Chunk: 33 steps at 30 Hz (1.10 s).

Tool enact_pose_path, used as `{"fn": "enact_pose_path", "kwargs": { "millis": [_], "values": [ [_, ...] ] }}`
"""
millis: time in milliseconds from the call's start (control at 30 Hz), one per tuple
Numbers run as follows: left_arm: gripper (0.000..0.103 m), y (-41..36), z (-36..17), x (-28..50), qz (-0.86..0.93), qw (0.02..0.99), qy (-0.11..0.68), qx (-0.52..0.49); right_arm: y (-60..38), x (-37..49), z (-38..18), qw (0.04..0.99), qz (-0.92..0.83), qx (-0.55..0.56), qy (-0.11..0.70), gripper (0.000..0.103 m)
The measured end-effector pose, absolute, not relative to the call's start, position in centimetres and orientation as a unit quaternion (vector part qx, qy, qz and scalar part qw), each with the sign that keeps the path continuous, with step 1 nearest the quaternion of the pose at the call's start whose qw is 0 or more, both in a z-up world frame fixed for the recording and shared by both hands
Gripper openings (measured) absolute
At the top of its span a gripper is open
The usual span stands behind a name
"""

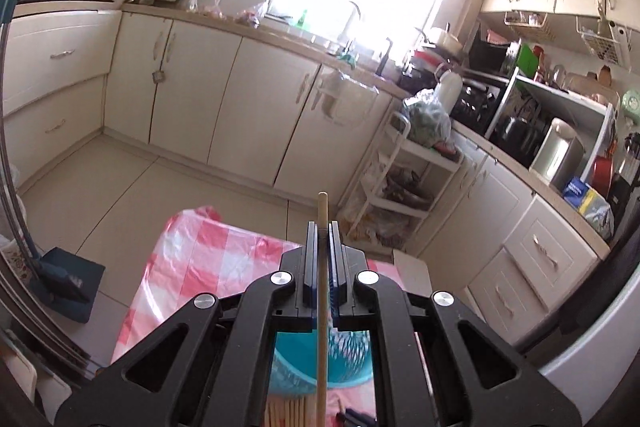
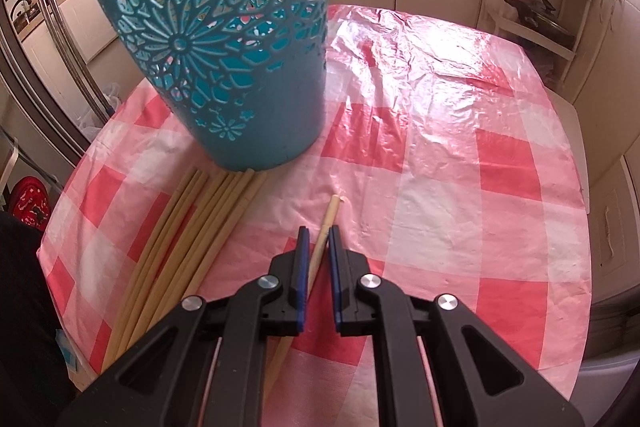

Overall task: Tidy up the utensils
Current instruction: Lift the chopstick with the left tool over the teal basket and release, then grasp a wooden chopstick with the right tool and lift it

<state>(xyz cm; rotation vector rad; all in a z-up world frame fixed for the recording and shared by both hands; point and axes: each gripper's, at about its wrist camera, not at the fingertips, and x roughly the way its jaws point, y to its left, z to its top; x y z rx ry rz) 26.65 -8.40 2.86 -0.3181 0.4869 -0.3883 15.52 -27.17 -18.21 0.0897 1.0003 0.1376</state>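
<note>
The left gripper [image 1: 322, 227] is clamped on a single wooden chopstick [image 1: 322, 211] that stands upright between its blue pads, its tip poking out at twelve o'clock. Below it, at six o'clock, sits a teal cutout holder [image 1: 298, 367] on the pink checked tablecloth [image 1: 208, 259]. The right gripper [image 2: 319, 233] has pinched its jaws on another chopstick [image 2: 326, 227], angled toward one o'clock. A bundle of chopsticks [image 2: 188, 227] lies at nine o'clock, touching the holder's base at eleven.
</note>
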Motion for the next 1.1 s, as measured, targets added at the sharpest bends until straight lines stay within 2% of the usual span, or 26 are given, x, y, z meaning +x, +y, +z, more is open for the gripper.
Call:
{"fn": "enact_pose_path", "kwargs": {
  "millis": [200, 467, 567, 633, 733, 800, 867, 1000, 1100],
  "values": [
    [0.005, -11.5, 3.1, 30.3, -0.146, 0.958, 0.189, -0.161, -27.0, 15.4, -18.2, 0.876, 0.070, 0.038, 0.475, 0.012],
    [0.005, -13.7, -1.0, 32.5, -0.119, 0.961, 0.211, -0.134, -26.7, 15.4, -18.3, 0.877, 0.073, 0.032, 0.473, 0.014],
    [0.005, -13.6, -2.9, 31.7, -0.111, 0.962, 0.219, -0.116, -26.4, 15.3, -18.2, 0.876, 0.084, 0.035, 0.473, 0.024],
    [0.006, -13.7, -3.9, 31.4, -0.108, 0.961, 0.232, -0.102, -26.0, 15.3, -18.2, 0.877, 0.092, 0.029, 0.471, 0.035],
    [0.020, -13.1, -5.1, 30.8, -0.108, 0.957, 0.254, -0.088, -25.6, 15.2, -18.1, 0.877, 0.092, 0.025, 0.471, 0.038],
    [0.044, -12.1, -5.4, 30.1, -0.102, 0.956, 0.262, -0.085, -26.2, 15.3, -18.0, 0.873, 0.094, 0.054, 0.475, 0.038],
    [0.055, -11.0, -5.4, 29.1, -0.101, 0.956, 0.263, -0.086, -27.1, 15.4, -18.0, 0.868, 0.096, 0.092, 0.479, 0.038],
    [0.077, -8.3, -5.1, 27.1, -0.098, 0.956, 0.265, -0.082, -27.1, 15.3, -18.0, 0.870, 0.078, 0.086, 0.478, 0.029],
    [0.082, -6.3, -5.2, 26.3, -0.092, 0.956, 0.261, -0.099, -26.0, 15.4, -18.0, 0.878, 0.046, 0.042, 0.476, 0.019]
  ]
}}
